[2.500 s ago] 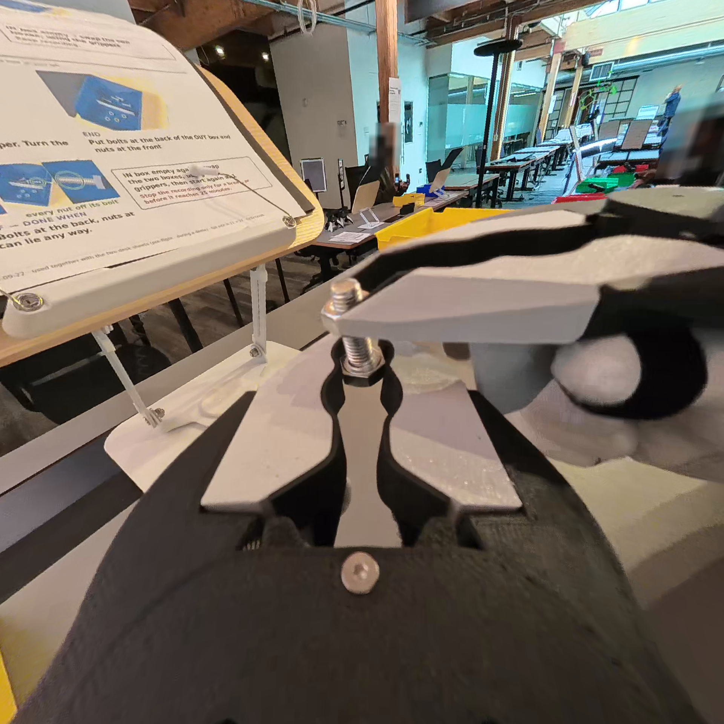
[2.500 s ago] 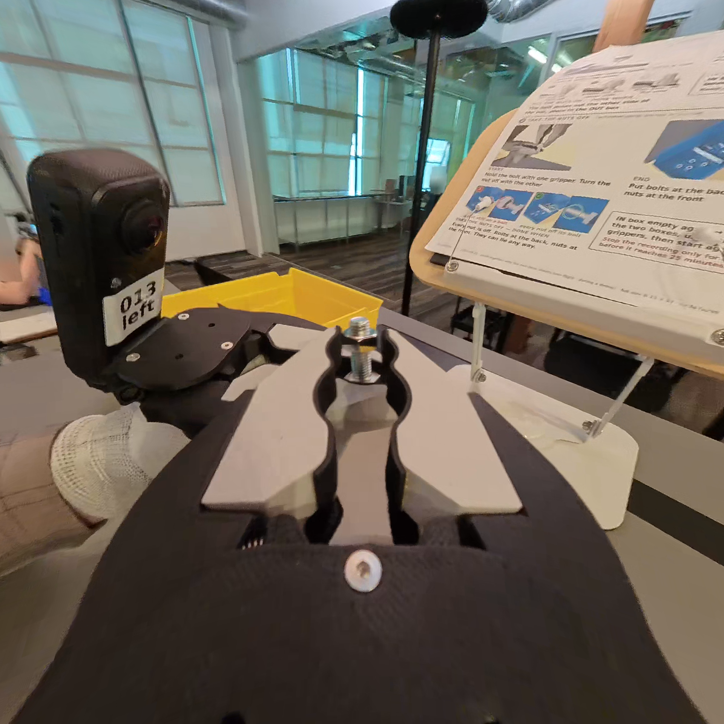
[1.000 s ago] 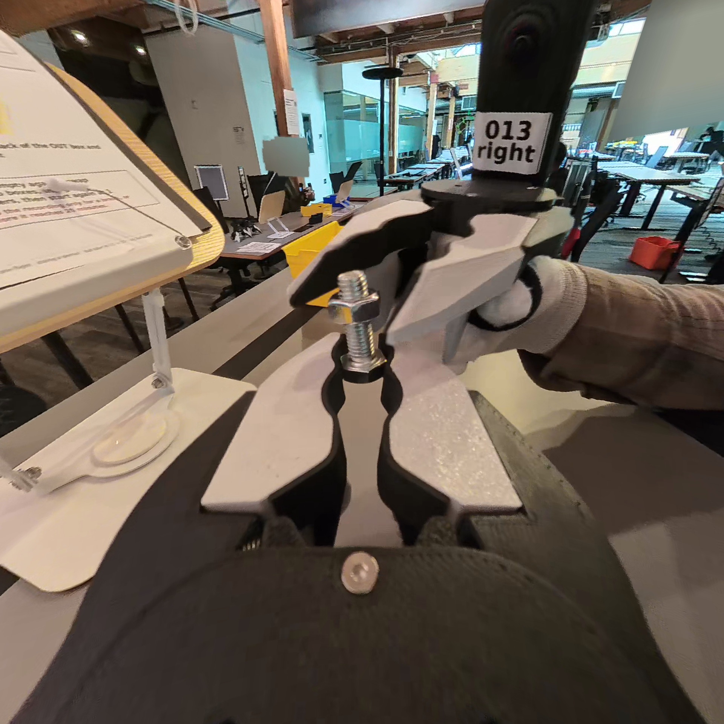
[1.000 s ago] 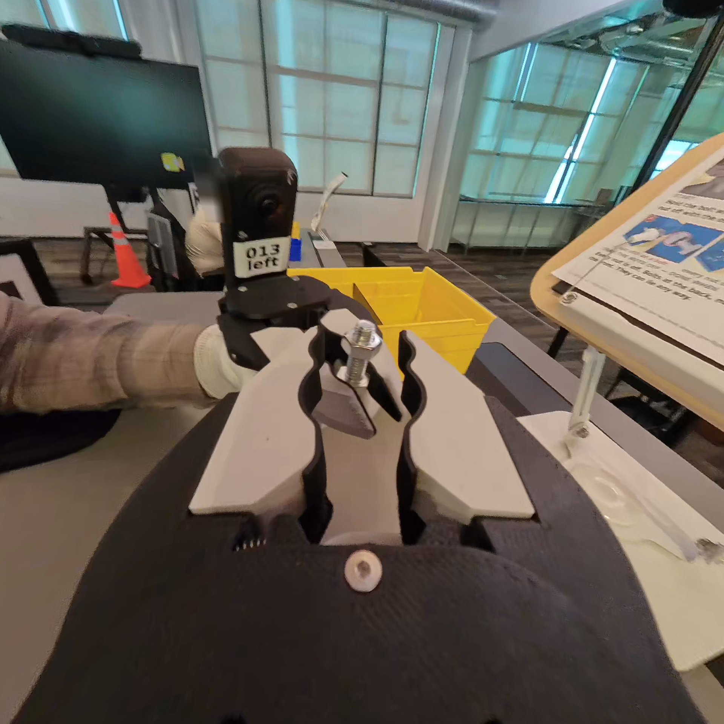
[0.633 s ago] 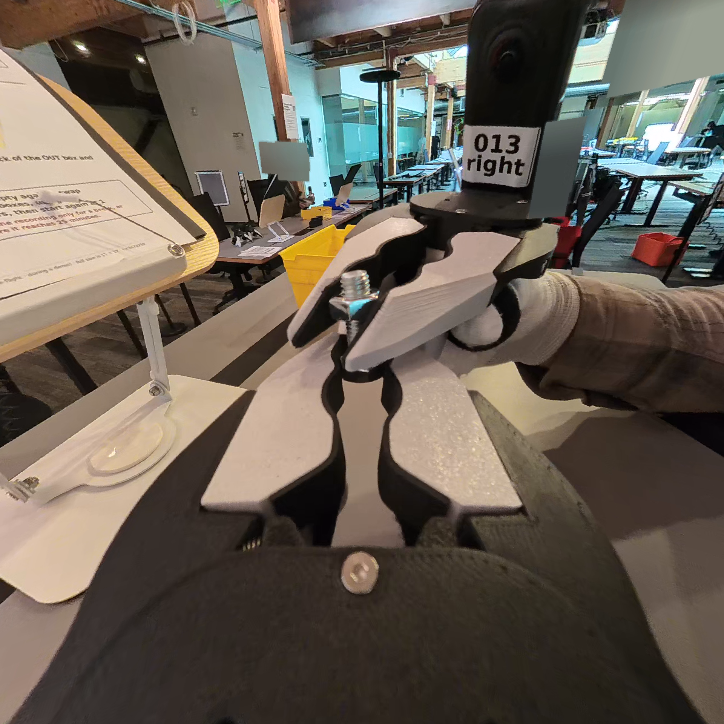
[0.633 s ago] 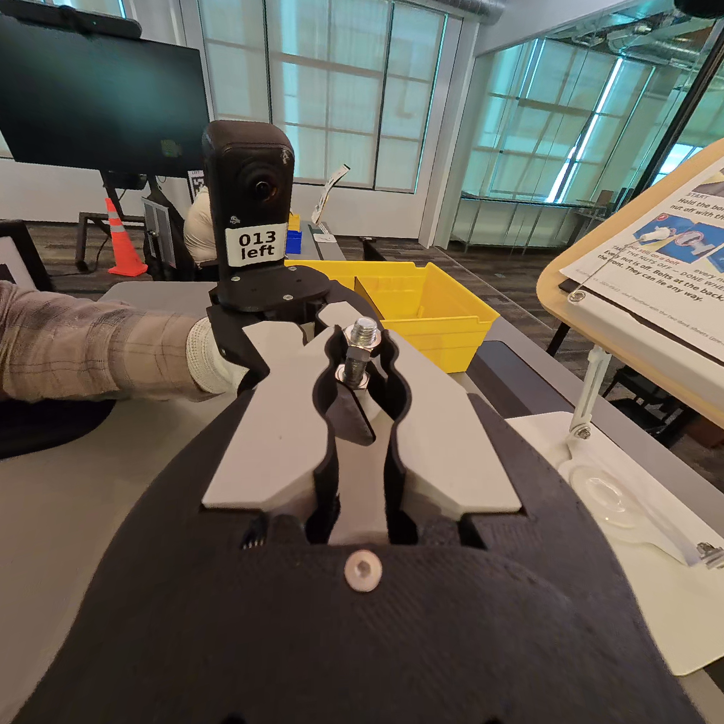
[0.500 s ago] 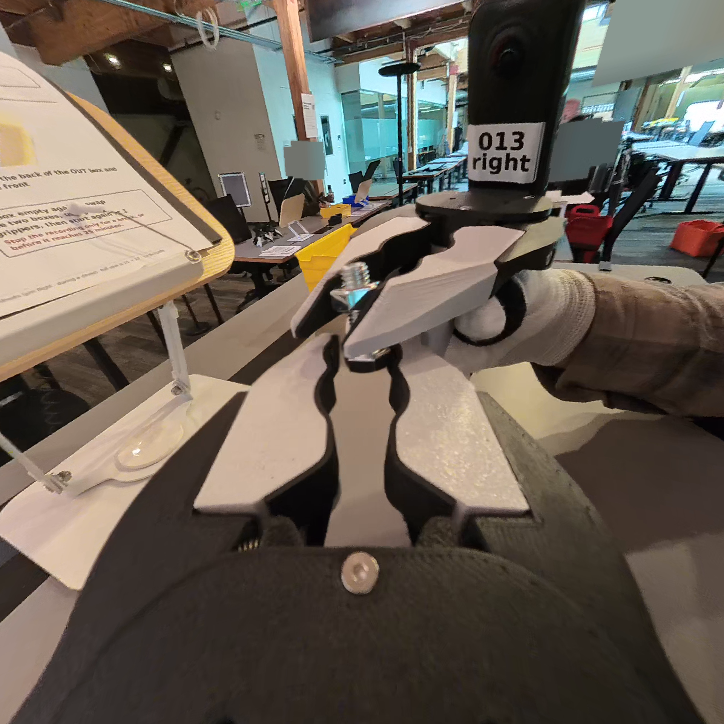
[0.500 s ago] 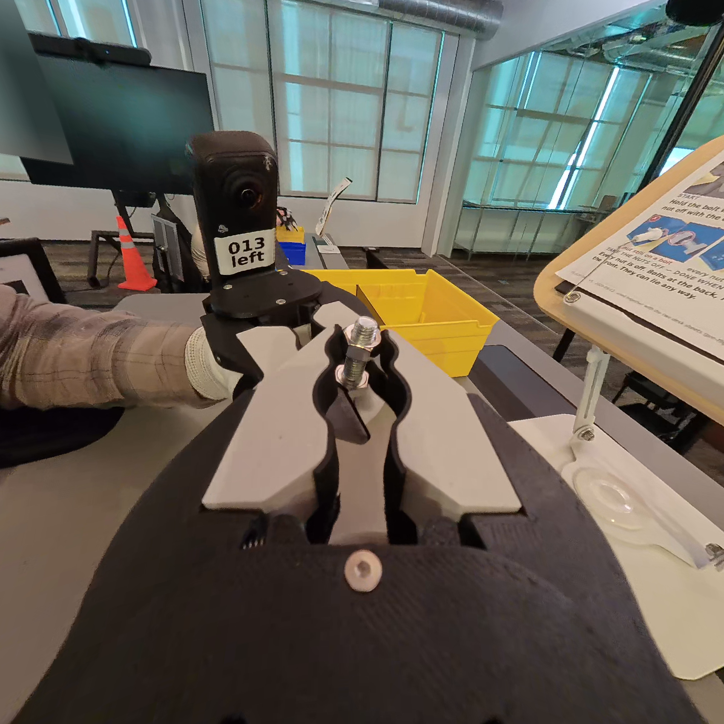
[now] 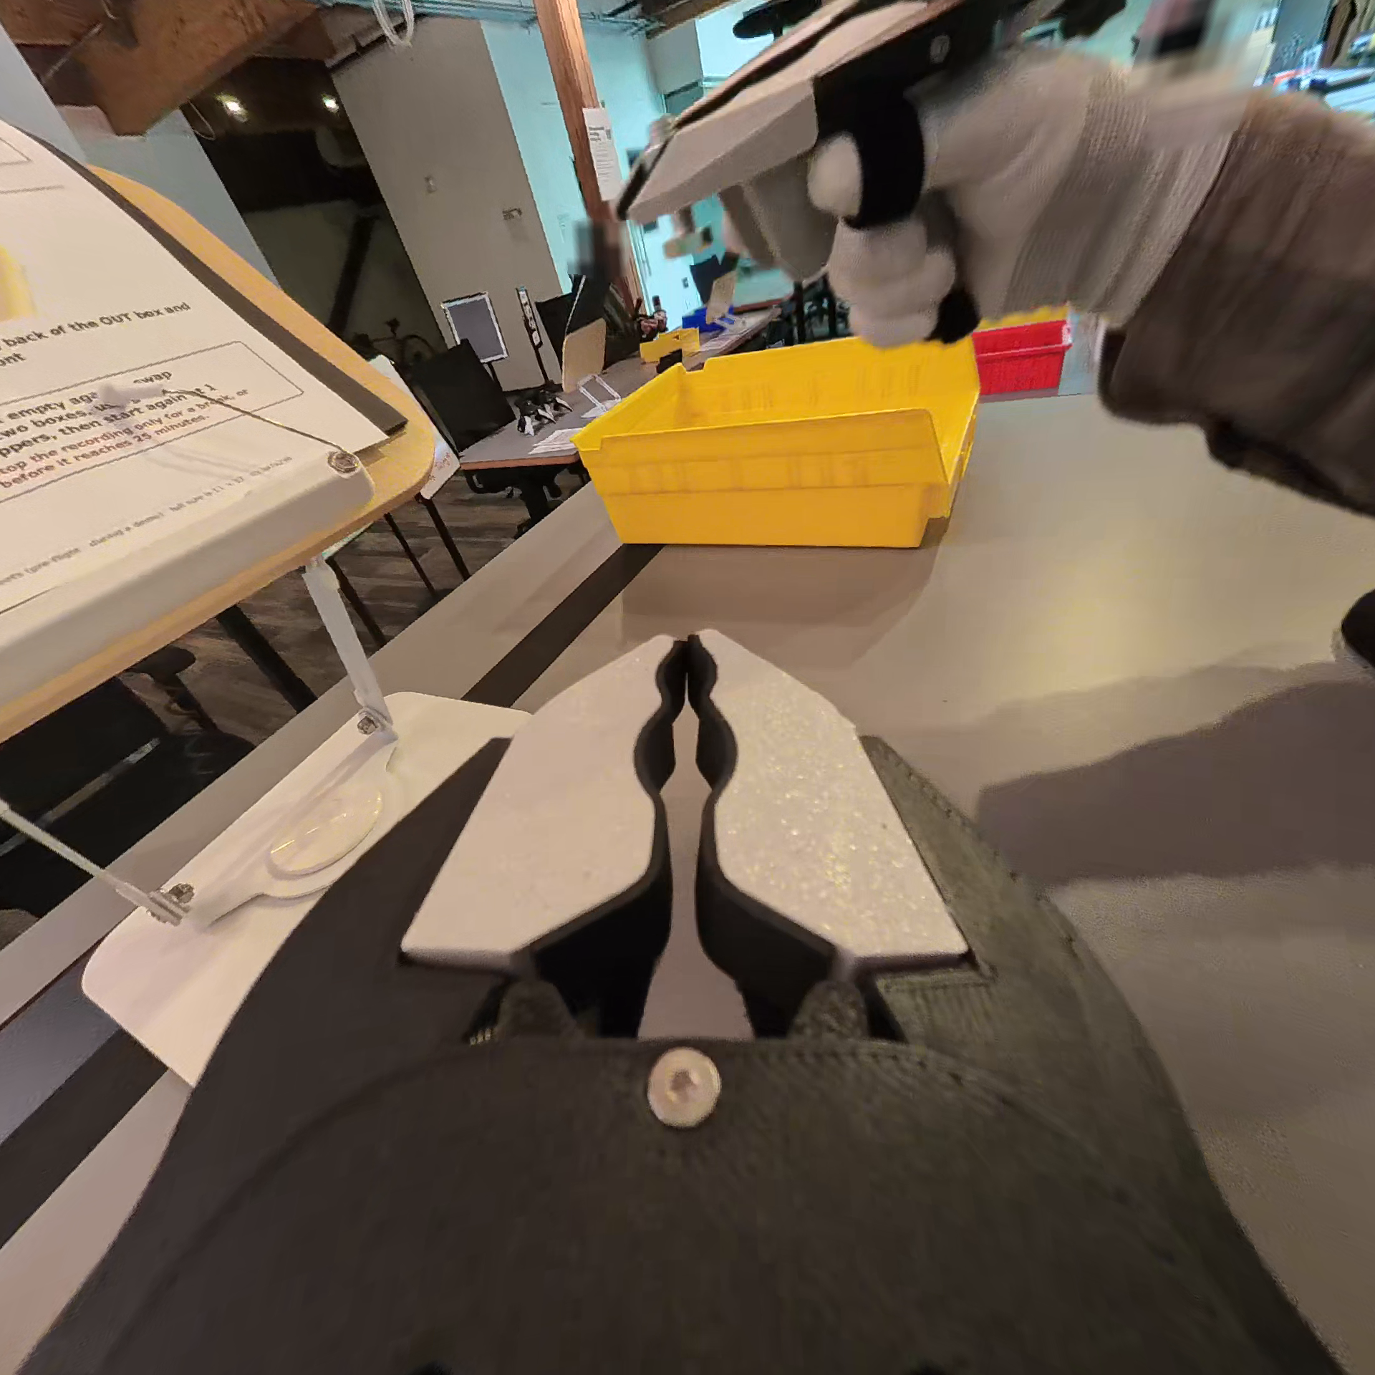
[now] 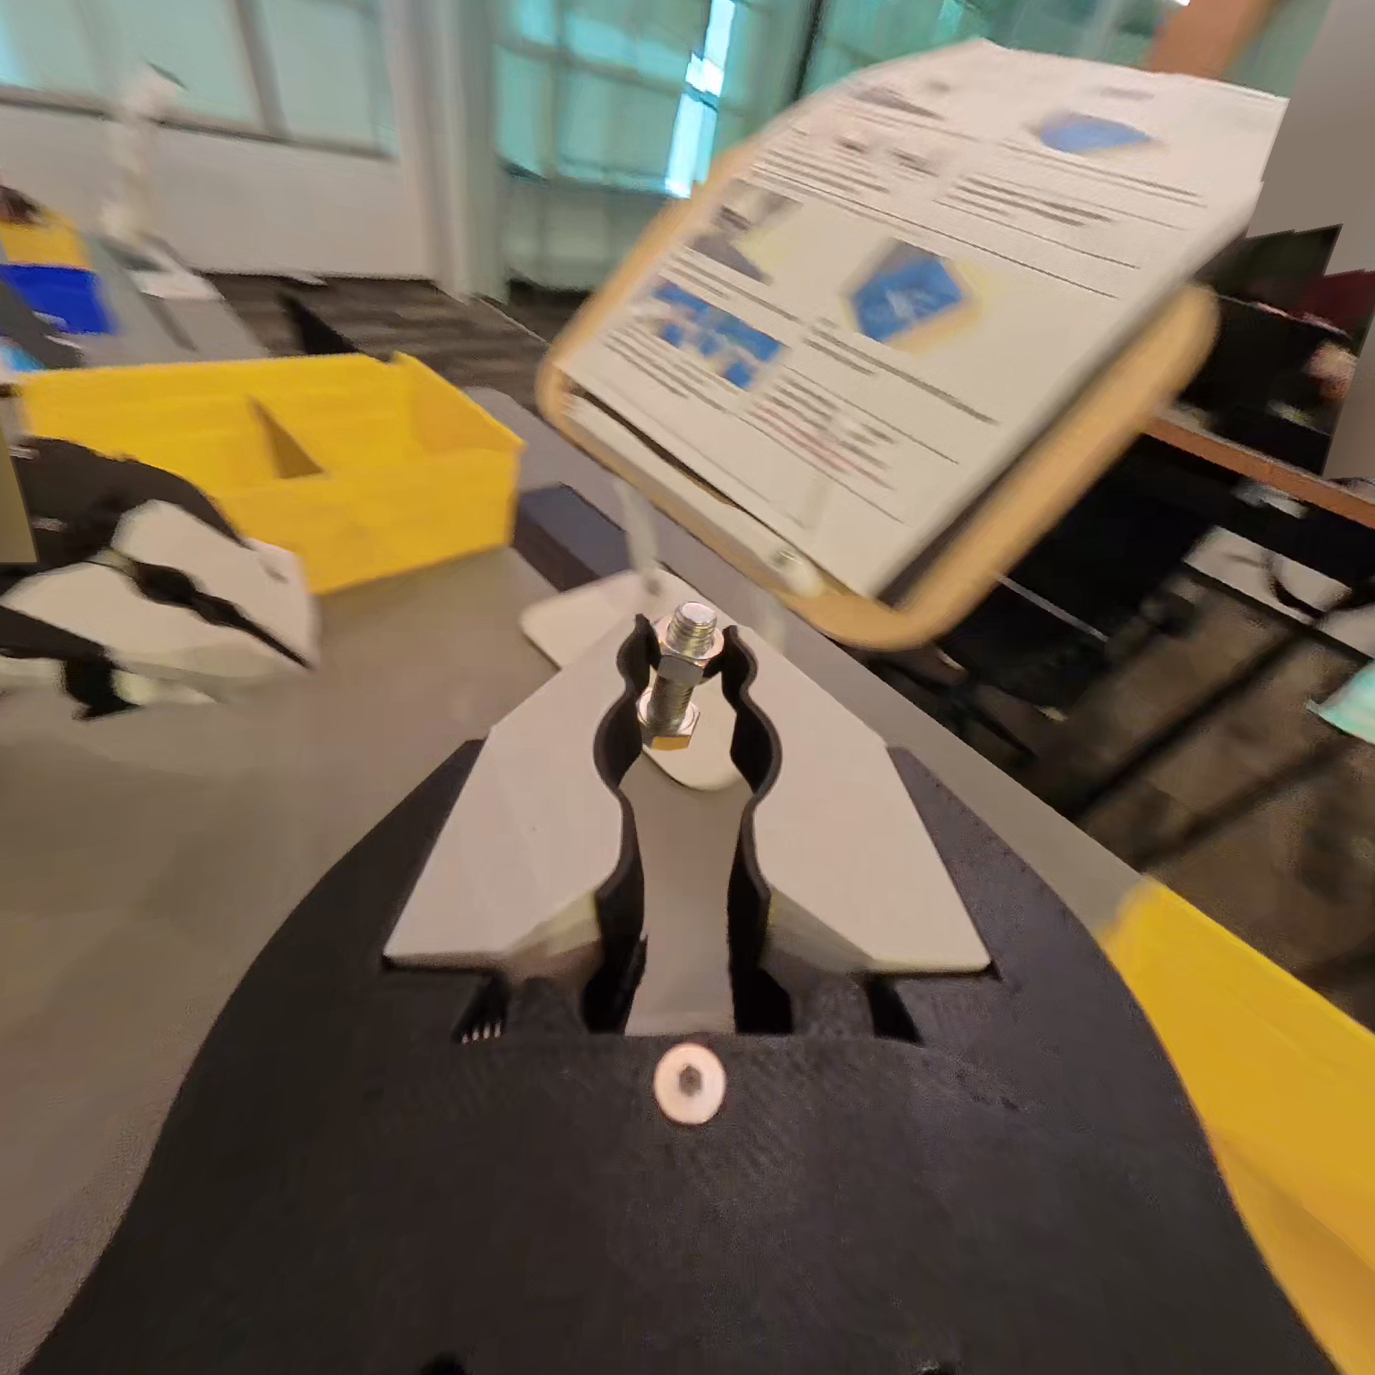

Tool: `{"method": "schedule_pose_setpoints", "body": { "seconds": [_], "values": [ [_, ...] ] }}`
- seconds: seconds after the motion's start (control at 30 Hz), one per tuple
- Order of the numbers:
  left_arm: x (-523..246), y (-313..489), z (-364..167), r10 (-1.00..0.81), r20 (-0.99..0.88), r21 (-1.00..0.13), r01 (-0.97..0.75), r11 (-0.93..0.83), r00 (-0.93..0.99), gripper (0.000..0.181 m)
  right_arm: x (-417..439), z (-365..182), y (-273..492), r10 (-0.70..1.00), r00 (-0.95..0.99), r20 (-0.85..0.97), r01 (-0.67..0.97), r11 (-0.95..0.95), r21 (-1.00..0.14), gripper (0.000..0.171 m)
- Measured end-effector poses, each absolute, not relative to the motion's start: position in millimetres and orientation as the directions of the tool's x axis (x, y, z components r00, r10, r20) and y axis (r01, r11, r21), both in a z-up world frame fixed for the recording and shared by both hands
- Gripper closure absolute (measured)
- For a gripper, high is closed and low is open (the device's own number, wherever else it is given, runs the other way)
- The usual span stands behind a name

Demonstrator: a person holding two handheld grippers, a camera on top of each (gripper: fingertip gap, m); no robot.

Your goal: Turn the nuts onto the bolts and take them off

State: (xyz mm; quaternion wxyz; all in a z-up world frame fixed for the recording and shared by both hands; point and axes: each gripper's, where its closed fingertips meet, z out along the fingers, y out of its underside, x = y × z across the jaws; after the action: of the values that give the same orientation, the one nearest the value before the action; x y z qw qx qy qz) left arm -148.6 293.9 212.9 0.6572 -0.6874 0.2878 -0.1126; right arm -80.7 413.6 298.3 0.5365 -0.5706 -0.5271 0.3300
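Note:
In the right wrist view my right gripper is shut on a silver bolt with a nut threaded on it; the tips clamp at the nut, and the bolt head hangs below. In the left wrist view my left gripper is shut and empty, low over the grey table. The right gripper shows blurred at the top of that view, held by a gloved hand. The left gripper shows at the left edge of the right wrist view.
A yellow bin stands on the table ahead of the left gripper; it also shows in the right wrist view. An instruction sheet on a wooden stand with a white base sits at the table edge. Another yellow bin edge is at the lower right. Spacing between my two grippers at the tips: around 15 cm.
The left gripper let go of the bolt and closed empty. The right gripper closed on the nut and carried bolt and nut up and away, swinging right toward the stand.

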Motion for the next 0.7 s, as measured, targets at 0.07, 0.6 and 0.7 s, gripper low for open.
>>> {"method": "schedule_pose_setpoints", "body": {
  "seconds": [0.07, 0.6, 0.7],
  "values": [
    [-147, 294, 210, -0.553, -0.228, -0.966, -0.259, 0.021, 0.801, 0.181, -32, 295, 451, 0.925, 0.339, 0.174, 0.326, 0.058, -0.944, 0.154],
    [-138, 294, 194, -0.573, -0.288, -0.935, -0.356, -0.007, 0.767, 0.181, 157, 91, 561, 0.801, 0.535, 0.271, 0.839, -0.463, -0.288, 0.151],
    [-138, 293, 194, -0.578, -0.294, -0.931, -0.365, -0.007, 0.761, 0.181, 158, 78, 563, 0.817, 0.504, 0.28, 0.862, -0.456, -0.222, 0.149]
  ]
}}
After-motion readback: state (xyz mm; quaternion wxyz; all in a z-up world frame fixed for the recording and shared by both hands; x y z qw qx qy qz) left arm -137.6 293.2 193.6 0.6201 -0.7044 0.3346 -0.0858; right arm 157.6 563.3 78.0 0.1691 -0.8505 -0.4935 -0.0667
